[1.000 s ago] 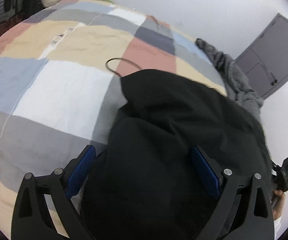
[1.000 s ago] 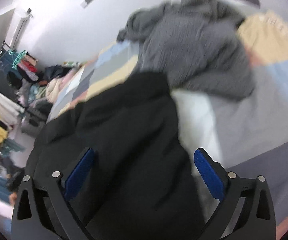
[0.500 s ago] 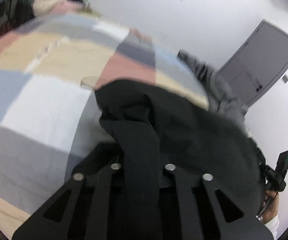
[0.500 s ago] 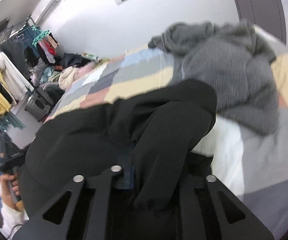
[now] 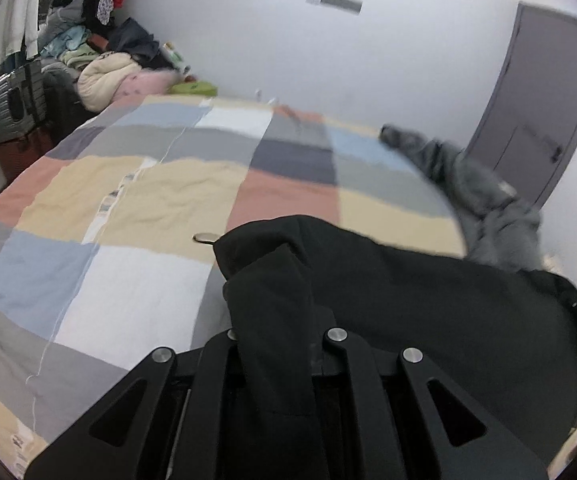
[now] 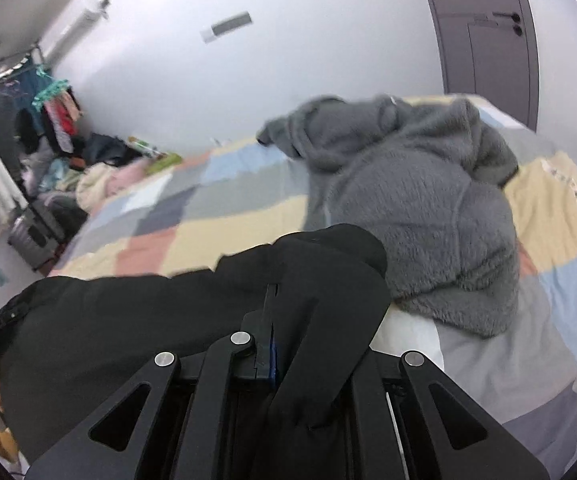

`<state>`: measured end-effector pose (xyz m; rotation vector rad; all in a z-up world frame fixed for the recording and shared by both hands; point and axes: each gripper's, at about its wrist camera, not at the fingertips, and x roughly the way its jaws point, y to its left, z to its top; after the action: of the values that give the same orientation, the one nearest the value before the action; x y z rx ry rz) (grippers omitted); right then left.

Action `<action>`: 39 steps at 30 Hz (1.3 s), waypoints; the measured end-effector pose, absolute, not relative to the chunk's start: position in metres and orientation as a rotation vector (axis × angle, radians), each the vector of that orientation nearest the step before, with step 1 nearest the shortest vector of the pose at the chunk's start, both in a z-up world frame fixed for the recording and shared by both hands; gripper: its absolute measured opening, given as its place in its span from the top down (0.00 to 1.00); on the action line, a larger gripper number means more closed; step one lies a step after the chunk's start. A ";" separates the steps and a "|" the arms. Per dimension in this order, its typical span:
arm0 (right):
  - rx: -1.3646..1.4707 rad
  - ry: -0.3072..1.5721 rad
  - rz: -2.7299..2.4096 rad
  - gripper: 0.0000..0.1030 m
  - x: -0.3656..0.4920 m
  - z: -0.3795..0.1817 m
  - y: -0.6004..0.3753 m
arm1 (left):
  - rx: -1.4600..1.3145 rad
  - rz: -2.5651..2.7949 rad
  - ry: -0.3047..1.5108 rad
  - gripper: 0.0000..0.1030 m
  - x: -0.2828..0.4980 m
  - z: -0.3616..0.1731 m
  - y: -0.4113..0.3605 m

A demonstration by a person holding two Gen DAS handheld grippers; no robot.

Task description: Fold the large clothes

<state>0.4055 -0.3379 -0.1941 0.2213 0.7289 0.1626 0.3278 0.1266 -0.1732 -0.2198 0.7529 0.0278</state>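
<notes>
A large black garment [image 5: 428, 304] is held up over the patchwork bed cover [image 5: 160, 184]. My left gripper [image 5: 278, 340] is shut on a bunched fold of its cloth, which drapes over the jaws. My right gripper [image 6: 284, 344] is shut on the other edge of the same black garment [image 6: 128, 320], and a fold hangs over the jaws. The garment stretches between the two grippers, its front part lifted off the bed.
A grey fleece garment [image 6: 416, 216] lies heaped on the bed's right side; it also shows in the left wrist view [image 5: 484, 204]. A clothes rack [image 6: 16, 120], piled laundry [image 5: 120, 72] and a suitcase [image 5: 12, 104] stand past the bed's far left. A grey door [image 5: 544, 112] is at the right.
Both grippers were open over the black garment one second ago; they closed on its cloth and have since lifted it, so both views now look higher across the bed.
</notes>
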 end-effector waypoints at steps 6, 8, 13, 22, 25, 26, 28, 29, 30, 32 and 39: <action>0.168 0.846 0.148 0.95 0.422 -0.237 -0.334 | -0.220 0.051 0.880 0.91 0.336 -0.218 0.126; 0.152 0.858 0.147 0.95 0.422 -0.241 -0.330 | -0.230 0.055 0.902 0.91 0.336 -0.227 0.128; 0.200 0.859 0.158 0.92 0.408 -0.238 -0.340 | -0.236 0.041 0.897 0.89 0.327 -0.221 0.125; 0.342 0.810 0.136 0.30 0.356 -0.192 -0.373 | -0.334 -0.007 0.873 0.23 0.280 -0.183 0.122; 0.348 0.759 0.124 0.24 0.337 -0.163 -0.381 | -0.315 -0.005 0.849 0.22 0.259 -0.154 0.116; 0.353 0.736 0.125 0.24 0.329 -0.149 -0.384 | -0.311 -0.009 0.838 0.22 0.255 -0.145 0.115; 0.343 0.683 0.126 0.22 0.312 -0.119 -0.385 | -0.299 -0.020 0.803 0.20 0.241 -0.121 0.110; 0.332 0.651 0.130 0.21 0.302 -0.101 -0.383 | -0.292 -0.028 0.780 0.18 0.232 -0.105 0.105; 0.321 0.618 0.135 0.18 0.291 -0.083 -0.381 | -0.286 -0.037 0.762 0.17 0.225 -0.093 0.103; 0.303 0.550 0.160 0.12 0.267 -0.047 -0.375 | -0.257 -0.063 0.714 0.13 0.206 -0.062 0.092; 0.214 0.388 0.242 0.10 0.186 0.049 -0.344 | -0.157 -0.120 0.570 0.00 0.136 0.026 0.060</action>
<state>0.1862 -0.3442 0.0491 0.2137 0.3878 0.2419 0.1356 0.0598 0.0264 -0.1569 0.5703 -0.1199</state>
